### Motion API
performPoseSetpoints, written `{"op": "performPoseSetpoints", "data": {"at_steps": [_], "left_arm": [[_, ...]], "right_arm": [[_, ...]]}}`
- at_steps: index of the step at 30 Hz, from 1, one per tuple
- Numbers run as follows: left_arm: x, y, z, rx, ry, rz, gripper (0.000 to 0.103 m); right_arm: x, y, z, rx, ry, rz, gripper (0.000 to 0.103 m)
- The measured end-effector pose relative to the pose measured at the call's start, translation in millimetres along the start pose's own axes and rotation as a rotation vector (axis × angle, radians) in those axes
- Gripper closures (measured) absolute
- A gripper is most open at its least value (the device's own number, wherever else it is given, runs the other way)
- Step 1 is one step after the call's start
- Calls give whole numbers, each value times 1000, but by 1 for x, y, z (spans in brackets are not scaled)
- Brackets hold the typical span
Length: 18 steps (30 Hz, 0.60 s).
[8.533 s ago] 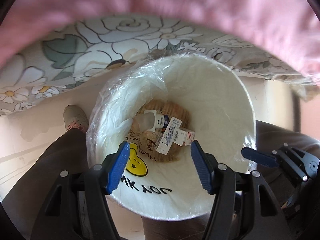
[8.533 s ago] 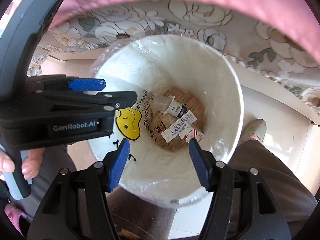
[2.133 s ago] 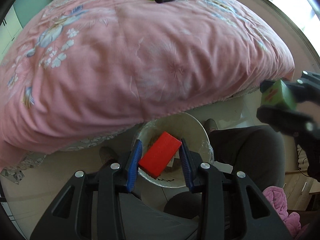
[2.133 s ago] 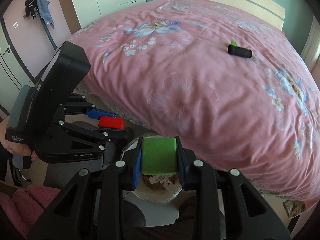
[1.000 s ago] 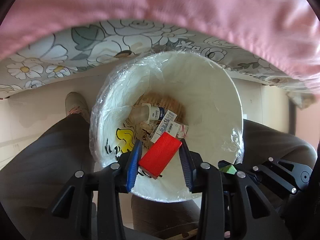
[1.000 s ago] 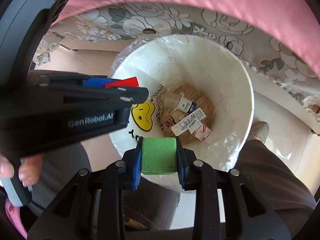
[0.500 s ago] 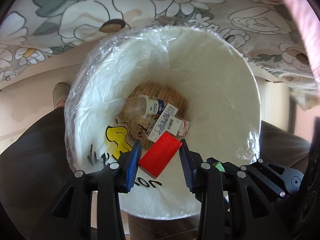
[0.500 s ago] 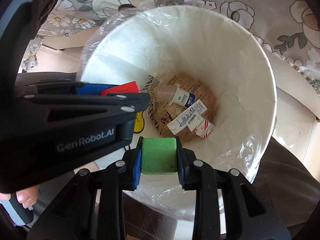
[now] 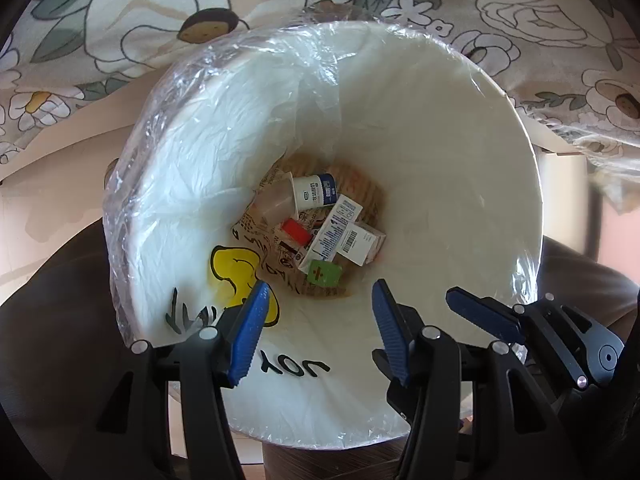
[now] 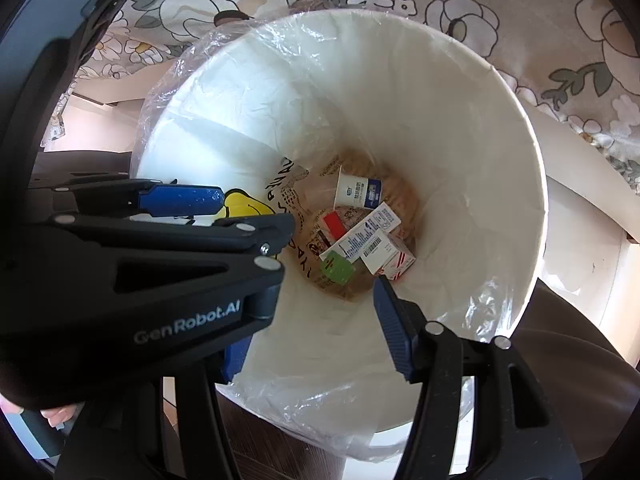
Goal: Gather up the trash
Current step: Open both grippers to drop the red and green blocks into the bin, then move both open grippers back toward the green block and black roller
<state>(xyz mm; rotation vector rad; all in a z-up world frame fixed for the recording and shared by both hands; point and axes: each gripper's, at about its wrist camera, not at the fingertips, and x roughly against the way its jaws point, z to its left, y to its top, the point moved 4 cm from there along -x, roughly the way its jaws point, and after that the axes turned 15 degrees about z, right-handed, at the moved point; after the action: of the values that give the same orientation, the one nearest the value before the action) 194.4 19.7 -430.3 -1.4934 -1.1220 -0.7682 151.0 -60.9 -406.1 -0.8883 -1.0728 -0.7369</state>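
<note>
As blocks [image 9: 324, 273] lie binned, claws [image 9: 320, 328] apart above

A crinkled glossy plastic liner [image 9: 208, 168] covers the smooth white bin [image 9: 460, 184]; the floral cloth [image 9: 120, 20] looks matt.

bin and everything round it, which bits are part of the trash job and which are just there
Part of the job:
- white lined bin
- red block and green block, lying at the bottom
- left gripper and right gripper, jaws just opened, nothing between them

Just there:
- floral bedsheet
- earlier trash: small cup, barcoded cartons
</note>
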Motion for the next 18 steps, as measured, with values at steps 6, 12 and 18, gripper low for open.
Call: {"op": "performPoseSetpoints", "data": {"at_steps": [6, 12, 18], "left_arm": [[8, -4, 3, 4, 5, -21, 47], [27, -11, 0, -20, 29, -88, 47], [66, -35, -8, -90, 58, -184, 47]], "right_arm": [[10, -4, 1, 9, -21, -24, 45], [27, -15, 0, 0, -68, -44, 45], [67, -35, 0, 16, -77, -112, 42]]}}
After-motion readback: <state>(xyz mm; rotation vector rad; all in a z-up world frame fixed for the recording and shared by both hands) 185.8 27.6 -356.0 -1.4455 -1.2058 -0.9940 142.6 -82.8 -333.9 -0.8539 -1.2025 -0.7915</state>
